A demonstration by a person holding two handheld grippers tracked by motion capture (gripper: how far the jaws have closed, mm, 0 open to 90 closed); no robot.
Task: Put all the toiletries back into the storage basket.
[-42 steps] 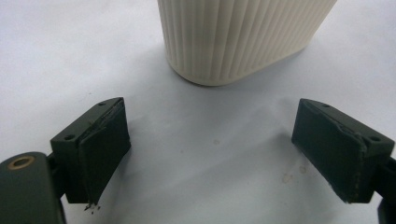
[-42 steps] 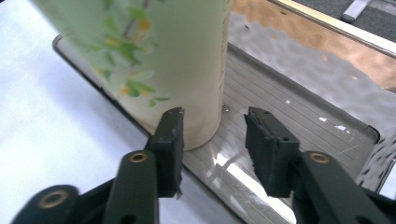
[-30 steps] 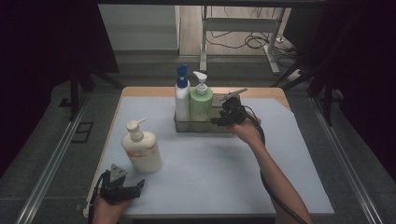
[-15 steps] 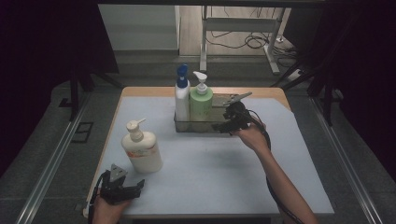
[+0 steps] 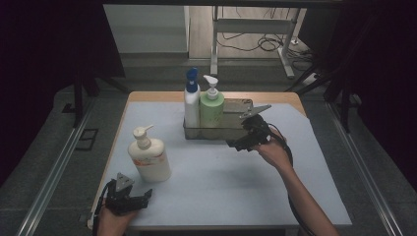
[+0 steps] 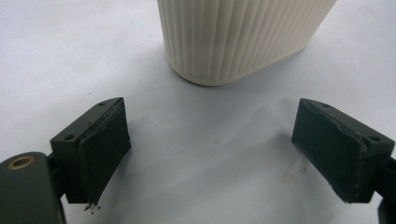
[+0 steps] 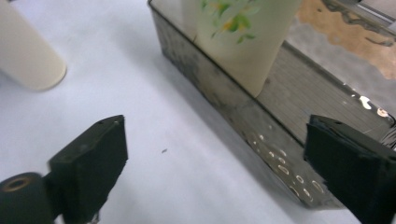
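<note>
I count three pump bottles [image 5: 149, 155] on my desk [image 5: 221, 172], one metal tray [image 5: 236, 129], and two hand-held grippers [image 5: 239, 143].

No words, brand names or numbers can be read anywhere. The cream bottle [image 5: 149, 156] carries an orange label band too blurred to read, and the green bottle [image 7: 243, 32] ahead of the right fingers bears only a flower print.

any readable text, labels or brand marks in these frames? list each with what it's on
None readable.
Cream pump bottle: orange label patch, too blurred to read.
Green pump bottle: floral print seen in the right gripper view, no legible words.
Blue-capped bottle: no text can be made out.
Metal tray: no markings.
</note>
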